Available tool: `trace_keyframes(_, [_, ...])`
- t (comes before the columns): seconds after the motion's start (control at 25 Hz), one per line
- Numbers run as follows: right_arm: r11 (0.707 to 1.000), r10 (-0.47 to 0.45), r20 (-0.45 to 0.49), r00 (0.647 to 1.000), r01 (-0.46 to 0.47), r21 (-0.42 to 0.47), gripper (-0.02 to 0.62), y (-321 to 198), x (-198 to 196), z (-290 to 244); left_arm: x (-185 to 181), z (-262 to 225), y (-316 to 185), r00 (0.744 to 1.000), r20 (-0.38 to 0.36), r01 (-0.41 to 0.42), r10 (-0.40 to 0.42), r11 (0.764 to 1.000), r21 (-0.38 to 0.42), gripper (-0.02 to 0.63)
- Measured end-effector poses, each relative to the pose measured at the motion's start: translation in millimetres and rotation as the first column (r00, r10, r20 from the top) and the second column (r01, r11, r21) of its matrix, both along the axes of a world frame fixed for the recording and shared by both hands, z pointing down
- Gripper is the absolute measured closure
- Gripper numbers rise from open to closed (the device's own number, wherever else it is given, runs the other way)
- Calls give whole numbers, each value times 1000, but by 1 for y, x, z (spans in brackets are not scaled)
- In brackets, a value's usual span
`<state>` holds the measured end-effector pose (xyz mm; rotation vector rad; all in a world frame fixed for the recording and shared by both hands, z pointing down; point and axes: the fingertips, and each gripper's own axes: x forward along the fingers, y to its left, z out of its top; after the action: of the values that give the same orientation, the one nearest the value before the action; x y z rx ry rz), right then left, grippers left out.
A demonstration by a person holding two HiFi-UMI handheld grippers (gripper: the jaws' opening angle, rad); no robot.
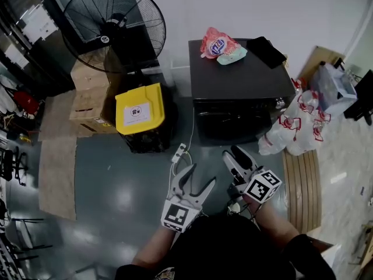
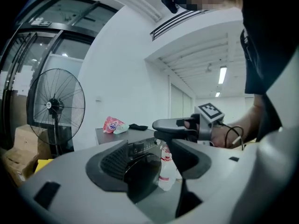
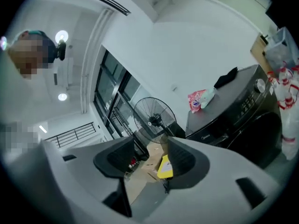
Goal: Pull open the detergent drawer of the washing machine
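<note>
Here, detergent drawer (image 1: 208,105) is seen flush, seemingly shut, at upper-left front of washing machine (image 1: 242,74). Left gripper (image 1: 200,177) spread wide, right gripper (image 1: 233,153) half spread, nothing gripped. Both held well short of machine, likely kept free for drawer front.

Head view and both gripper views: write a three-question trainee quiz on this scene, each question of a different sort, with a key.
1. True or false: the left gripper is closed on the front of the washing machine.
2. What lies on the machine's top along with the black cloth? A. a pink bag B. a white bottle C. a cardboard box
3. Fill in: the bin standing left of the machine in the head view has a ____ lid.
Key: 1 false, its jaws stand apart and empty, short of the machine. 2 A. 3 yellow.
</note>
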<state>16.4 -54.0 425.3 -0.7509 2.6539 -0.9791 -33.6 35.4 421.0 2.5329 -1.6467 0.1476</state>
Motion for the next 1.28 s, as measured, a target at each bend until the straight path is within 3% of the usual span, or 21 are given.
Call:
trace_keyframes(0.16, [999,19,19,1000,-18,-50,364,-5,-24,12,-23,2,5,1000,13,-17,17,1000,5,337])
trace_keyframes(0.6, [994,72,-17,997,-73,-81,356,-25,-74,44,-76,13,6,998,19,-55,55,998,26,337])
trace_keyframes(0.92, [988,88,-23,996,-90,-126,350,-53,-87,61,-80,10,-8,998,9,-66,66,997,37,336])
trace_keyframes(1.28, [965,93,43,995,-79,-251,319,-102,-95,96,-83,24,-47,999,13,-39,38,999,22,336])
